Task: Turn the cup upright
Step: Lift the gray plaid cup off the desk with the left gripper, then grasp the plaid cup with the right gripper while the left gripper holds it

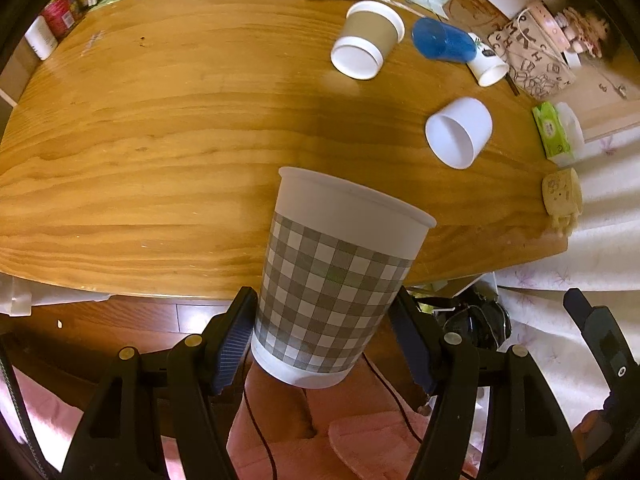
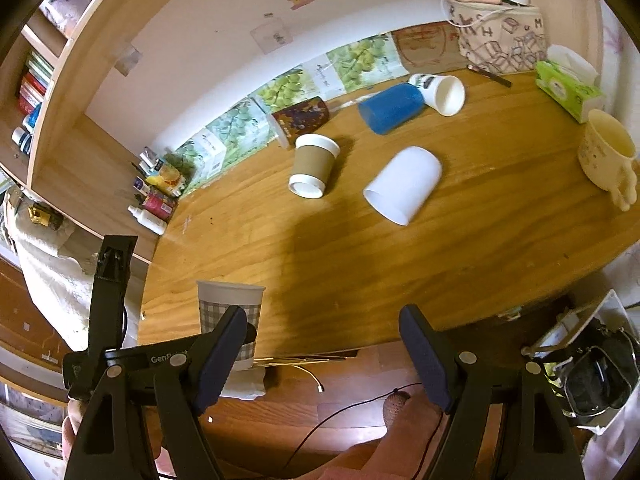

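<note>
Left gripper: the left gripper [image 1: 326, 332] was clenched on the white paper cup with a grey check pattern [image 1: 334, 276], with one blue ribbed pad pressed on each side of its lower body.
Held cup: it stood mouth up with a slight tilt, in the air at the near edge of the wooden desk [image 1: 160, 140]; in the right wrist view the same cup [image 2: 230, 312] showed upright at the near left corner of the desk [image 2: 360, 280].
Right gripper: the right gripper [image 2: 324, 348] was released, its jaws wide apart with nothing between them, and it hung over the near edge of the desk.
Middle of the desk: a plain white paper cup [image 1: 460, 132] [image 2: 404, 184] lay on its side, its mouth toward the near edge.
Further back: a brown paper cup with a white rim [image 1: 370, 40] [image 2: 314, 166] lay tipped over, near a dark printed cup [image 2: 298, 120] that also lay on its side.
Back right: a blue plastic cup [image 1: 442, 42] [image 2: 390, 108] lay on its side, touching a white printed paper cup [image 1: 486, 64] [image 2: 440, 92], which was also lying down.
Right edge: a cream mug [image 2: 608, 156] stood upright, with a green tissue pack [image 1: 554, 134] [image 2: 568, 88] behind it.
</note>
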A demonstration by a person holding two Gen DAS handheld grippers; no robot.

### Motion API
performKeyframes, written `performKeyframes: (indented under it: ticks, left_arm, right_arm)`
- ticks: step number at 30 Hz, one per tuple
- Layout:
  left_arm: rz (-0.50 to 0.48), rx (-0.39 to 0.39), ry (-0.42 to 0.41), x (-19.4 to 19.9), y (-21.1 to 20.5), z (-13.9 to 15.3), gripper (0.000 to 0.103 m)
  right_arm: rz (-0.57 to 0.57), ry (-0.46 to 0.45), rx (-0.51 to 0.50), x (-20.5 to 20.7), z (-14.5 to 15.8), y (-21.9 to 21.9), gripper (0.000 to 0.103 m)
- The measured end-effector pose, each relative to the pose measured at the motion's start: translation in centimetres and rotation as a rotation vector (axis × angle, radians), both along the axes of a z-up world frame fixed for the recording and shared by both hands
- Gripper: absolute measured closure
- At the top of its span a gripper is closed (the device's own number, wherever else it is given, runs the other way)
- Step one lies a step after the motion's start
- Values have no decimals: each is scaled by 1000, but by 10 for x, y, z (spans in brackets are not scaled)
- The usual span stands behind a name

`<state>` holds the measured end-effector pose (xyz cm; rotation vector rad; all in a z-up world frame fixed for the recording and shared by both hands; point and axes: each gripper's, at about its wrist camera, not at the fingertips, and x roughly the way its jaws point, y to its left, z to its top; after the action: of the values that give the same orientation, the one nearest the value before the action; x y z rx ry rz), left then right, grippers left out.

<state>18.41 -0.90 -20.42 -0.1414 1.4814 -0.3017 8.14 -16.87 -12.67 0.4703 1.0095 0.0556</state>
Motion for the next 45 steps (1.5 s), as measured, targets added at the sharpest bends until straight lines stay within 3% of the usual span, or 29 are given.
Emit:
performKeyframes:
  ticks: [25, 37, 45]
  left_arm:
    - [148, -16, 137, 22, -85, -44, 32]
    - [184, -16, 158, 29, -105, -54, 31]
    - [214, -33, 185, 25, -94, -57, 27]
  right_arm:
    - [194, 212, 100, 84, -39, -99, 24]
    - [270, 286, 151, 120, -56, -115, 24]
    - [297, 325, 191, 138, -67, -113, 24]
